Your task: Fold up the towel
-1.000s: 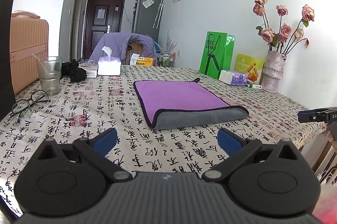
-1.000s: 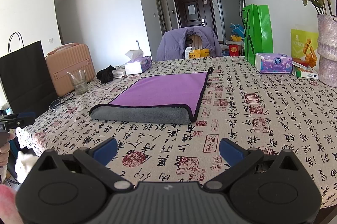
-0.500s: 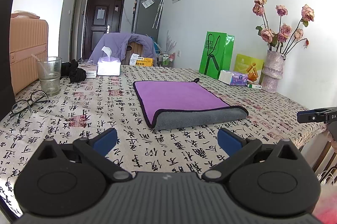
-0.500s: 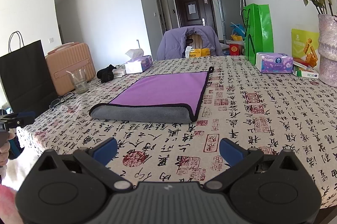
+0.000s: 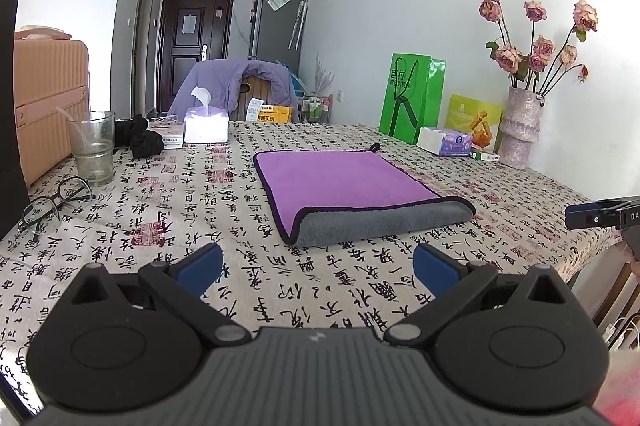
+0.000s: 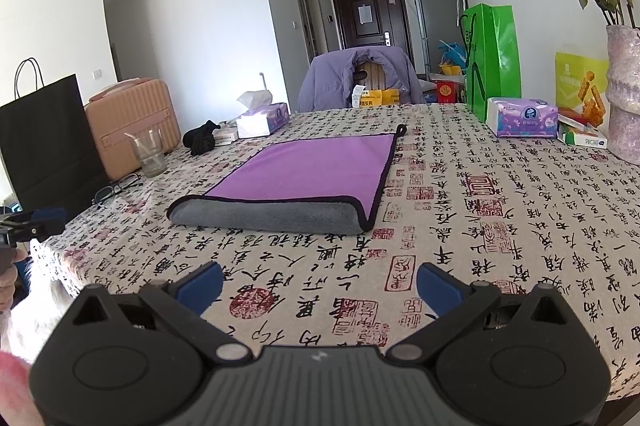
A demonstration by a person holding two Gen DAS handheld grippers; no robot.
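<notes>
Fingers [image 5: 200,264] spread empty on both grippers, folded towel [image 5: 352,185] on table [image 5: 160,218]

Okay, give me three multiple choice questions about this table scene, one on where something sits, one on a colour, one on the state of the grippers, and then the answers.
1. The eyeglasses lie nearest to: A. drinking glass B. vase C. green bag
2. The upper face of the towel is: A. green B. purple C. orange
3. The left gripper and right gripper are: A. both shut on the towel B. one open, one shut C. both open, holding nothing

Answers: 1 A, the glasses lie just before the glass. 2 B, purple top, grey underside at the fold. 3 C, both pairs of blue pads stand wide apart over the tablecloth.
</notes>
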